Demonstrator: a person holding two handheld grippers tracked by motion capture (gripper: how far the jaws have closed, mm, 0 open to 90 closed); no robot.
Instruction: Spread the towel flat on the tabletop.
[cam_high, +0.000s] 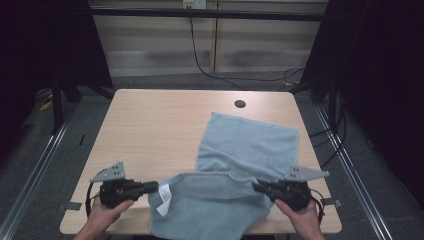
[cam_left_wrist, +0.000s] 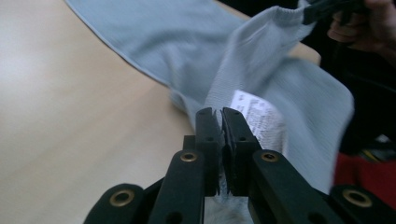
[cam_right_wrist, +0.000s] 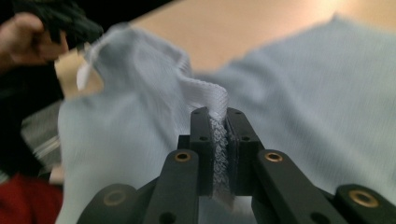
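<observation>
A light blue towel (cam_high: 235, 160) lies on the wooden table (cam_high: 150, 130), its far half flat and its near edge lifted and draped over the front edge. My left gripper (cam_high: 156, 187) is shut on the towel's near left corner, beside a white care label (cam_high: 164, 198). My right gripper (cam_high: 256, 187) is shut on the near right corner. In the left gripper view the jaws pinch the towel (cam_left_wrist: 261, 74) by the label (cam_left_wrist: 254, 111). In the right gripper view the towel's hem (cam_right_wrist: 212, 100) is bunched between the closed jaws.
A round cable hole (cam_high: 240, 104) sits in the table near the far edge, behind the towel. Bare wood spreads across the table's left half. Black cables (cam_high: 235, 77) trail on the floor beyond the table, and dark curtains stand at both sides.
</observation>
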